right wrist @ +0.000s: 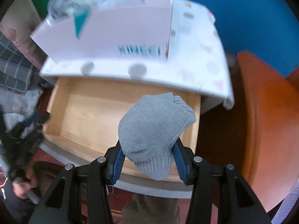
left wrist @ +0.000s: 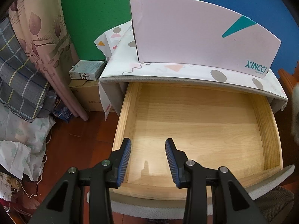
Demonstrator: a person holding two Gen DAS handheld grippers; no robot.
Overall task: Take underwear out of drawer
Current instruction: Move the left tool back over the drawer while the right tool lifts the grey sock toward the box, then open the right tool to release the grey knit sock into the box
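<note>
At the lower centre of the right wrist view, the right hand-held gripper (right wrist: 147, 160) is clamped on a grey knitted garment (right wrist: 153, 128), which is the underwear of the task as far as I can judge. Both blue pads press on its lower part, just above the ribbed cuff, and the rest bulges up between the fingers. The garment is over the right half of the open drawer (right wrist: 61, 112) and does not seem to touch the wooden bottom.

At the lower centre of the left wrist view, the left hand-held gripper (left wrist: 147, 160) has its jaws apart with nothing between them. It hangs over the front edge of the drawer (left wrist: 196, 123), which looks bare inside from this side.

The garment is soft and light, I think, and it folds easily. It is not fragile and not slippery, because the knit gives friction against the ribbed pads. A hold across the thick folded middle, as now, seems good; a hold only on the thin cuff could let the cloth stretch and sag.

A white box (left wrist: 201, 35) stands on the bench (left wrist: 186, 72) above the drawer.
</note>
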